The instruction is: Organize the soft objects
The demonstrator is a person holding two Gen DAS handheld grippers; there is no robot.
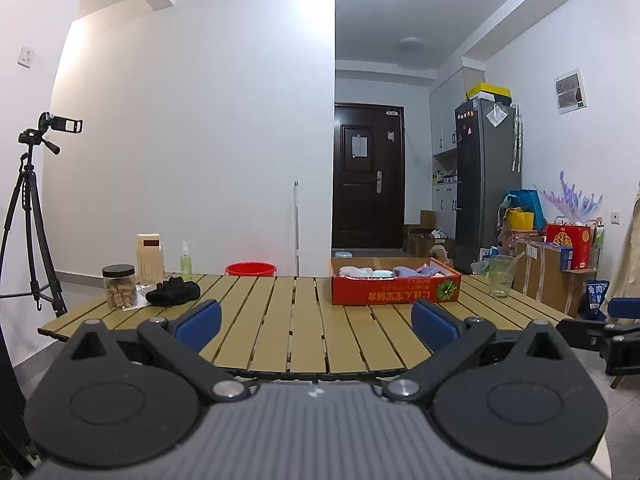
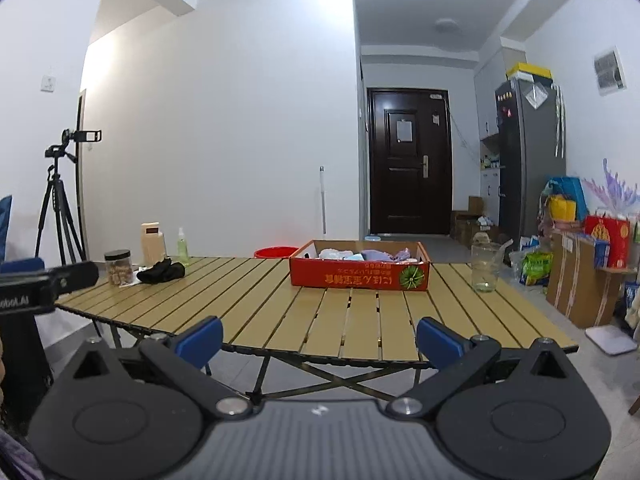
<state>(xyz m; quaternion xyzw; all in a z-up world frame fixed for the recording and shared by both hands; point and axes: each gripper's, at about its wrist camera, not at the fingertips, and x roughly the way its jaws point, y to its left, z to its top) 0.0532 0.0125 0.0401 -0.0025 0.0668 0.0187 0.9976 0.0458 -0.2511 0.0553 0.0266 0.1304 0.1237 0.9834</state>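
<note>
A crumpled black cloth (image 1: pixel 173 293) (image 2: pixel 161 271) lies at the far left of the slatted wooden table (image 1: pixel 304 332) (image 2: pixel 352 316). A red cardboard box (image 1: pixel 394 290) (image 2: pixel 360 276) on the table's far side holds several pale folded soft items (image 1: pixel 394 271) (image 2: pixel 362 255). My left gripper (image 1: pixel 316 326) hovers open over the table's near edge, nothing between its blue pads. My right gripper (image 2: pixel 318 338) is open too, held just short of the near edge. The left gripper's body (image 2: pixel 48 280) shows at the left of the right wrist view.
Beside the black cloth stand a black-lidded jar (image 1: pixel 119 286), a tall beige container (image 1: pixel 150 258) and a green spray bottle (image 1: pixel 186 261). A glass jar (image 1: pixel 501 276) stands at the table's right. A tripod (image 1: pixel 30 216) stands left; boxes and bags (image 1: pixel 556 264) crowd the right wall.
</note>
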